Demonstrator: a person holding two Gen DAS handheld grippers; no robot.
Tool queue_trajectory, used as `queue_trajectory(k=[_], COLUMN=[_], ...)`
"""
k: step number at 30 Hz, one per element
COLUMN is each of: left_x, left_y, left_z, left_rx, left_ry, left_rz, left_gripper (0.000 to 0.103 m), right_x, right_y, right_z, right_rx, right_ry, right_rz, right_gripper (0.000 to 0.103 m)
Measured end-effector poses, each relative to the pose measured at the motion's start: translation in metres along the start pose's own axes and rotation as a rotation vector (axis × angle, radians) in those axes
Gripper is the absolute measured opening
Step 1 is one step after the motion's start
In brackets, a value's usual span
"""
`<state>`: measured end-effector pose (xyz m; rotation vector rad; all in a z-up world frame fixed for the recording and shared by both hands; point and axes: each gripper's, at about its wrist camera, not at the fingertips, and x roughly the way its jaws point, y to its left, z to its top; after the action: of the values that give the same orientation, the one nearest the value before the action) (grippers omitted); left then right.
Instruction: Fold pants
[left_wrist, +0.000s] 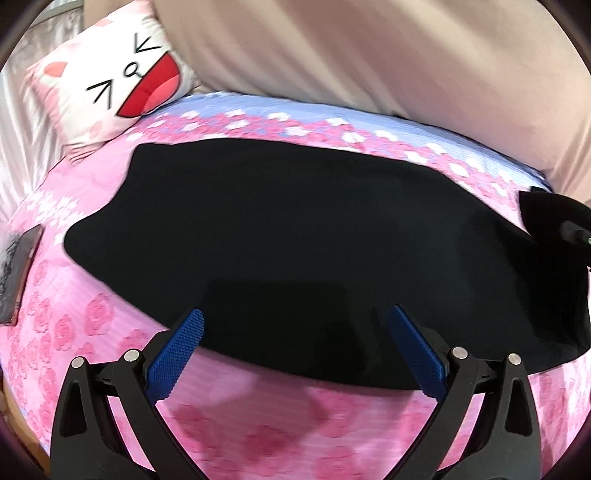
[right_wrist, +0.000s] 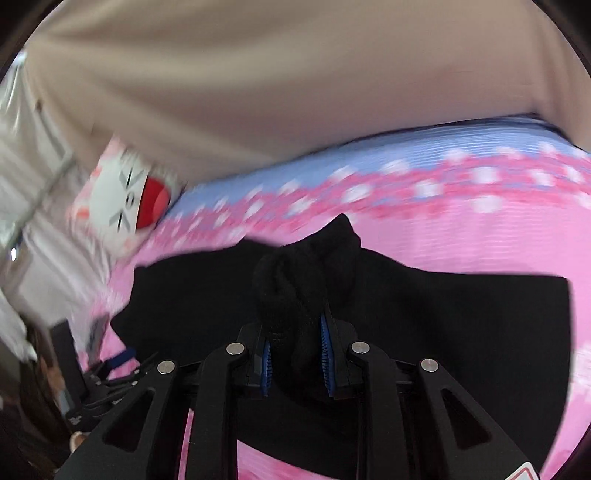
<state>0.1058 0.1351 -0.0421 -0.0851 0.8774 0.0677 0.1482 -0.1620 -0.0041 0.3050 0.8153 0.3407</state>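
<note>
Black pants (left_wrist: 295, 236) lie flat on the bed (left_wrist: 258, 417), long axis running left to right. Right gripper (right_wrist: 295, 354) is clamped on a bunched end of the cloth, raised off the bed. Left gripper (left_wrist: 295, 354) hangs with fingers spread over the near edge, holding nothing.

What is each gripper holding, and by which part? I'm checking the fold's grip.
The right gripper pinches a bunched edge of the black pants. The left gripper is open, holding nothing.

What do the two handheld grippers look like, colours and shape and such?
Both match. The left gripper and right gripper have black linkage arms with triangular cut-outs and round silver pivot pins. Their fingers carry blue pads with a fine knurled texture. A red-and-white marking shows at the right gripper's bottom corner. No cables or sleeves show.
</note>
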Motion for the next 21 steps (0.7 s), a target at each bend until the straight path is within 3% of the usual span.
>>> queue_trajectory(k=[3,6,21], left_x=[0.002,0.003,0.002], left_y=[0.013,0.018,0.016], left_z=[-0.002,-0.003,-0.004], left_rx=[0.005,0.005,0.018], left_ry=[0.005,0.006,-0.004], left_rz=[0.039,0.03,0.003], left_gripper=[0.098,0.098,0.098], right_x=[0.032,0.054,0.076], right_y=[0.03,0.049,0.076], right_z=[-0.007,-0.012,-0.028], right_rx=[-0.048,-0.081,-0.153], right_ry=[0.057,0.086,0.114], right_rz=[0.003,-0.016,-0.085], right_gripper=[0.02,0.02,0.024])
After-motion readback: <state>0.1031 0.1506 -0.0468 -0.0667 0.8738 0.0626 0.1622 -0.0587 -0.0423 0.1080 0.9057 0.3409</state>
